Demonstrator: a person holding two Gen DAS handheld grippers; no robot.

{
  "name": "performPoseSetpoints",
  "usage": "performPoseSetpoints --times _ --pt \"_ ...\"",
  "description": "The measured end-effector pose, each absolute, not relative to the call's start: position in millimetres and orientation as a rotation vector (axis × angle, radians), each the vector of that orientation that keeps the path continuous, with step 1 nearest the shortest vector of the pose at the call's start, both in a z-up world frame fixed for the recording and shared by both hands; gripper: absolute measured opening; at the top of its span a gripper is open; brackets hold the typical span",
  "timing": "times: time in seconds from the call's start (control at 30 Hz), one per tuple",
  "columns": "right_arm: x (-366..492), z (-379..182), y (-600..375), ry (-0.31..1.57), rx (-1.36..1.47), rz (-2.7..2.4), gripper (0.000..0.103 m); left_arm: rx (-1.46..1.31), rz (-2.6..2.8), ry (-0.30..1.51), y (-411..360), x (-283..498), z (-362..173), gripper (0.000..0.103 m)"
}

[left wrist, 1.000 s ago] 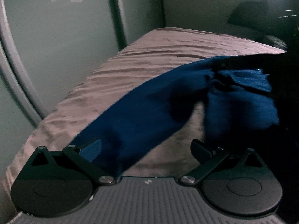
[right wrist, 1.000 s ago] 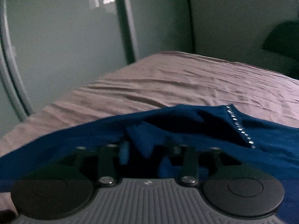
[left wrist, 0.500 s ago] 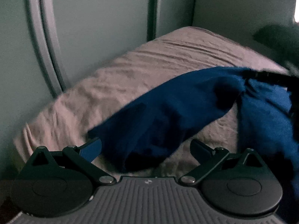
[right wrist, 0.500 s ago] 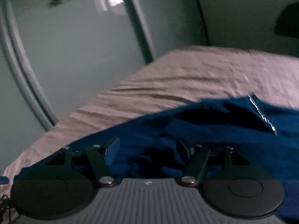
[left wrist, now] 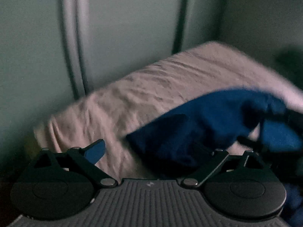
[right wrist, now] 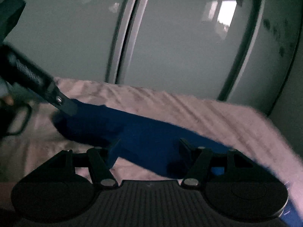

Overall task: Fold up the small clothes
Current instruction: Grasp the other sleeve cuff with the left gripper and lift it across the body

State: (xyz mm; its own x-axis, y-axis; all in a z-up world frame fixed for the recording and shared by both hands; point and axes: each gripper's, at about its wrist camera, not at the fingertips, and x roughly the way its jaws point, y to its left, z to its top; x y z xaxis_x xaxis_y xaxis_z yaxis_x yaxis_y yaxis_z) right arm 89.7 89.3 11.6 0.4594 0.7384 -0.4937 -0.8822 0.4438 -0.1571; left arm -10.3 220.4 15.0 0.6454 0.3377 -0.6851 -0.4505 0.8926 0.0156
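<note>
Dragging the blue garment [right wrist: 151, 134] toward three o'clock across the bed [right wrist: 189, 106], my right gripper [right wrist: 149, 151] grasps it loosely; left gripper [left wrist: 149, 151] hangs released, jaws just narrowing slightly.

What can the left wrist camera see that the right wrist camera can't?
Only the left wrist camera shows a dark shape at the far end of the bed, by the wall; it is too blurry to say what it is.

Only the right wrist camera shows a bright window reflection on a door, with dark specks beside it.

Both cameras show the pink bed sheet, the blue cloth lying across it, and the tall grey doors behind the bed.
</note>
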Motion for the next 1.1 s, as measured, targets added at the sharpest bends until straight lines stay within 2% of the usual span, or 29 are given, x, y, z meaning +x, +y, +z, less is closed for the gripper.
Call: performPoseSetpoints --times 0.07,0.13,0.2,0.23,0.3,0.37,0.47,0.6,0.87,1.0,1.03,1.1 --pt "95 9 90 0.406 -0.39 1.023 0.066 -0.05 0.415 0.733 207 -5 13 0.096" --pt "95 7 88 0.412 -0.382 1.006 0.066 0.068 0.414 0.714 197 1 9 0.092" --pt "94 7 85 0.418 -0.373 1.003 0.066 0.134 0.434 0.697 193 7 4 0.072" --pt "92 8 81 0.419 -0.369 1.001 0.066 0.135 0.435 0.705 194 13 1 0.066" --pt "88 9 77 0.416 -0.368 0.99 0.066 0.086 0.413 0.723 202 22 -3 0.047" --pt "88 10 75 0.419 -0.36 0.984 0.066 0.079 0.415 0.731 204 24 -8 0.039" --pt "88 9 71 0.428 -0.338 0.976 0.066 0.119 0.413 0.691 198 22 -10 0.01" --pt "89 9 65 0.451 -0.322 0.961 0.066 0.012 0.459 0.617 217 7 5 0.01" --pt "106 10 29 0.459 -0.307 0.846 0.066 -0.301 0.7 0.451 315 -18 39 0.01" --pt "123 12 -1 0.467 -0.267 0.751 0.066 -0.39 0.726 0.351 331 -31 48 0.01" --pt "125 12 -7 0.466 -0.259 0.734 0.067 -0.371 0.734 0.341 327 -29 47 0.01" --pt "134 11 -21 0.469 -0.235 0.691 0.076 -0.307 0.733 0.367 318 -19 39 0.01"
